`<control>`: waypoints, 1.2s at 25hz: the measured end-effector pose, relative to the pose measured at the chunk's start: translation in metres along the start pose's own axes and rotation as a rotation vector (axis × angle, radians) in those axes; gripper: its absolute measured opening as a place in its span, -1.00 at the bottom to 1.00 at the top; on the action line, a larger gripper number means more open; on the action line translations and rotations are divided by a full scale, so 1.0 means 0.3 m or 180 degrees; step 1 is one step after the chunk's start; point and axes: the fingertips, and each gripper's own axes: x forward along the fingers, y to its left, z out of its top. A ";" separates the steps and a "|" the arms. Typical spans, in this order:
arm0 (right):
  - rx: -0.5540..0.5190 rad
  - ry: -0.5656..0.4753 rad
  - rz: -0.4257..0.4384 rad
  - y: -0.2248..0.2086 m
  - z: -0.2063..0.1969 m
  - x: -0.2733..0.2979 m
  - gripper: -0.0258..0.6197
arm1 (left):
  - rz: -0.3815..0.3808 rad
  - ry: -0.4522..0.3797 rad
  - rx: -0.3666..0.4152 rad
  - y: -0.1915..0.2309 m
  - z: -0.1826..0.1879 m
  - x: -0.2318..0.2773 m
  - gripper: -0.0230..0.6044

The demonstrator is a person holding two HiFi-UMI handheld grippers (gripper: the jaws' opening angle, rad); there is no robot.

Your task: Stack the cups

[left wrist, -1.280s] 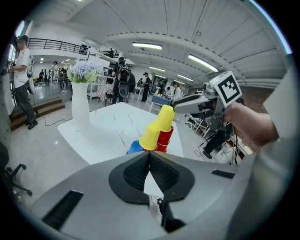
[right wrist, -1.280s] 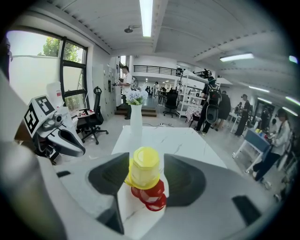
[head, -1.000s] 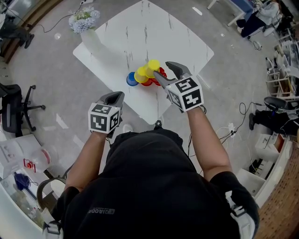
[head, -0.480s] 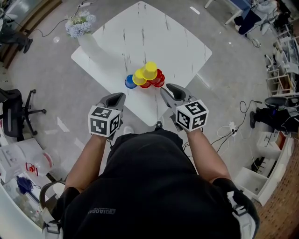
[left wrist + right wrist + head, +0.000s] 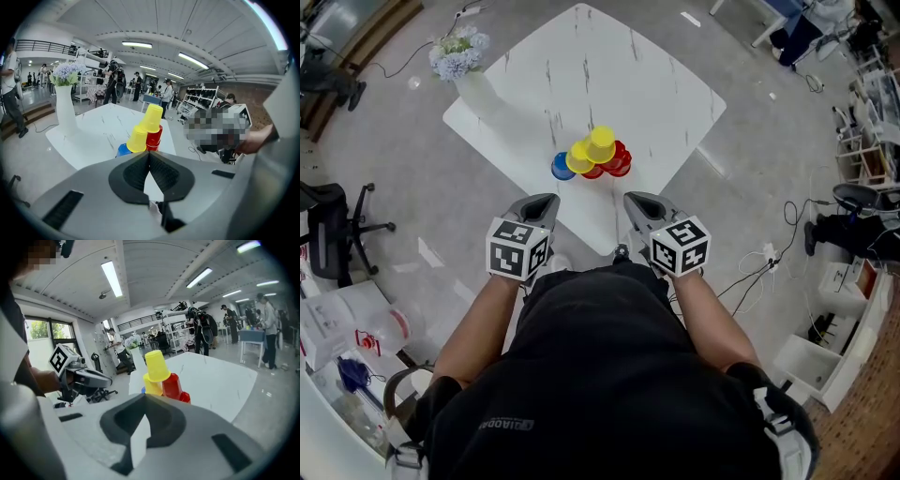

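Cups (image 5: 592,156) piled on surface (image 5: 619,75). Left gripper (image 5: 545,200) at 7 o'clock from pile, fingers closed, empty. Right gripper (image 5: 637,199) at 5 o'clock, fingers just closed, empty.

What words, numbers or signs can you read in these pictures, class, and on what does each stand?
Black shirt: a short line of pale print, upside down, too blurred to read.
Left tongs and right tongs: cubes show black-and-white square patterns, no letters.
Cups: no print visible.
White item at lower left: a red mark, too small to read.
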 end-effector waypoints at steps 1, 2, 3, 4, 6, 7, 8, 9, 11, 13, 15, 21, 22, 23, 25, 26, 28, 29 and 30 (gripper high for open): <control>-0.0060 0.0025 0.0000 0.005 -0.008 0.001 -0.92 | 0.0005 0.0013 0.0004 0.001 -0.005 0.002 -0.93; -0.0099 0.0048 -0.0005 0.007 -0.018 0.003 -0.92 | 0.0011 0.0026 0.0010 0.003 -0.010 0.003 -0.93; -0.0115 0.0070 -0.0017 0.006 -0.028 0.005 -0.92 | 0.0017 0.0037 0.0018 0.003 -0.014 0.003 -0.93; -0.0114 0.0091 -0.0032 0.003 -0.039 0.006 -0.92 | 0.0020 0.0044 0.0027 0.001 -0.017 0.003 -0.93; -0.0092 0.0131 -0.0066 -0.008 -0.062 0.008 -0.92 | 0.0013 0.0046 0.0038 -0.006 -0.018 0.003 -0.93; -0.0082 0.0149 -0.0083 -0.015 -0.073 0.009 -0.92 | 0.0007 0.0046 0.0042 -0.011 -0.018 0.003 -0.93; -0.0069 0.0165 -0.0100 -0.022 -0.084 0.009 -0.92 | 0.0002 0.0046 0.0046 -0.015 -0.018 0.004 -0.93; -0.0053 0.0180 -0.0116 -0.029 -0.094 0.010 -0.92 | -0.0001 0.0048 0.0050 -0.018 -0.019 0.006 -0.93; -0.0023 0.0211 -0.0136 -0.040 -0.109 0.013 -0.92 | -0.0003 0.0052 0.0054 -0.020 -0.022 0.008 -0.93; -0.0013 0.0241 -0.0144 -0.046 -0.118 0.015 -0.92 | 0.0002 0.0052 0.0050 -0.019 -0.024 0.008 -0.93; -0.0018 0.0259 -0.0144 -0.047 -0.122 0.015 -0.92 | 0.0007 0.0050 0.0047 -0.019 -0.025 0.007 -0.93; -0.0032 0.0262 -0.0144 -0.045 -0.117 0.013 -0.92 | 0.0007 0.0045 0.0049 -0.023 -0.025 0.004 -0.93; -0.0033 0.0262 -0.0144 -0.045 -0.116 0.013 -0.92 | 0.0007 0.0047 0.0051 -0.023 -0.025 0.004 -0.93; -0.0035 0.0262 -0.0143 -0.045 -0.115 0.013 -0.92 | 0.0007 0.0049 0.0053 -0.023 -0.025 0.005 -0.93; -0.0045 0.0265 -0.0143 -0.047 -0.112 0.016 -0.92 | 0.0008 0.0057 0.0053 -0.021 -0.025 0.009 -0.93; -0.0055 0.0270 -0.0142 -0.048 -0.112 0.018 -0.92 | 0.0009 0.0061 0.0052 -0.020 -0.026 0.011 -0.93; -0.0070 0.0279 -0.0138 -0.046 -0.112 0.021 -0.92 | 0.0012 0.0068 0.0049 -0.019 -0.028 0.011 -0.93; -0.0074 0.0281 -0.0136 -0.045 -0.112 0.021 -0.92 | 0.0014 0.0068 0.0048 -0.018 -0.028 0.011 -0.93; -0.0077 0.0282 -0.0134 -0.043 -0.112 0.020 -0.92 | 0.0017 0.0067 0.0049 -0.019 -0.027 0.009 -0.93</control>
